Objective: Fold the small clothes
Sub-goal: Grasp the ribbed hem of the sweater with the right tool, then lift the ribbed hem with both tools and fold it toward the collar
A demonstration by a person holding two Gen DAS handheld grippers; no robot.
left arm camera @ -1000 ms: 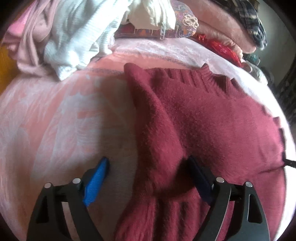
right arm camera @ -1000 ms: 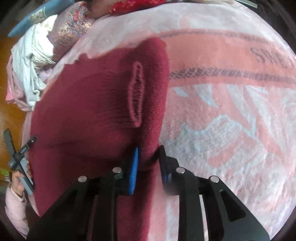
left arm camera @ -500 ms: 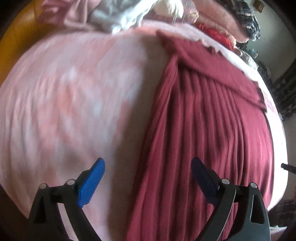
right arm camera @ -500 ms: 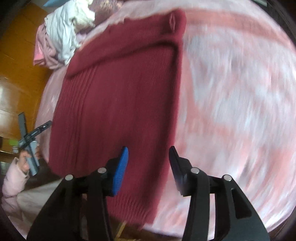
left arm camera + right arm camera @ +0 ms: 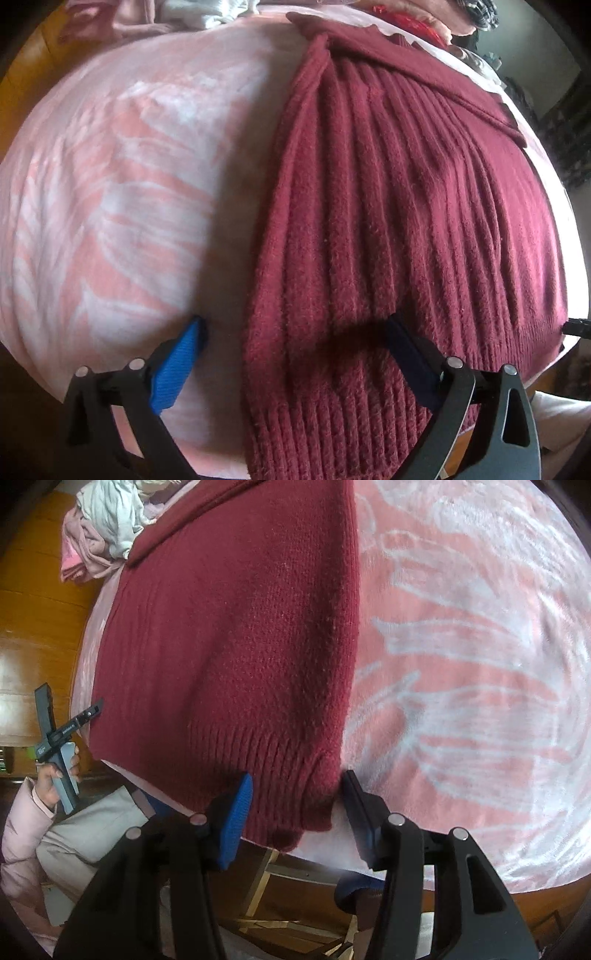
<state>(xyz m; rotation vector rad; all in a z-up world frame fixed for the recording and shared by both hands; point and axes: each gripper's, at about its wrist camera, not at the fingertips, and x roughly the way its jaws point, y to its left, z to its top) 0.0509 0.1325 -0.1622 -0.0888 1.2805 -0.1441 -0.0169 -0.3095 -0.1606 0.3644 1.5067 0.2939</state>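
Observation:
A maroon knit sweater (image 5: 406,221) lies flat on a pink and white blanket (image 5: 110,184), its sleeves folded in across the top. My left gripper (image 5: 291,328) points down over the ribbed hem's left corner. Its jaws are opening wide: one blue pad (image 5: 177,362) rests on the blanket, the other on the knit, and neither squeezes. In the right wrist view the same sweater (image 5: 229,646) ends in its right hem corner. My right gripper (image 5: 295,779) straddles that corner with its jaws parted, and a gap shows at each pad.
A heap of loose clothes (image 5: 107,520) lies at the far end of the bed, also visible as a pile (image 5: 203,14). The blanket's near edge (image 5: 406,871) drops to a wooden frame. A person's hand (image 5: 55,775) and grey trouser leg (image 5: 85,834) are at the left.
Both grippers slid down from the sweater's upper part to its hem. The right gripper let go of the folded edge it pinched and opened. The left opened wider.

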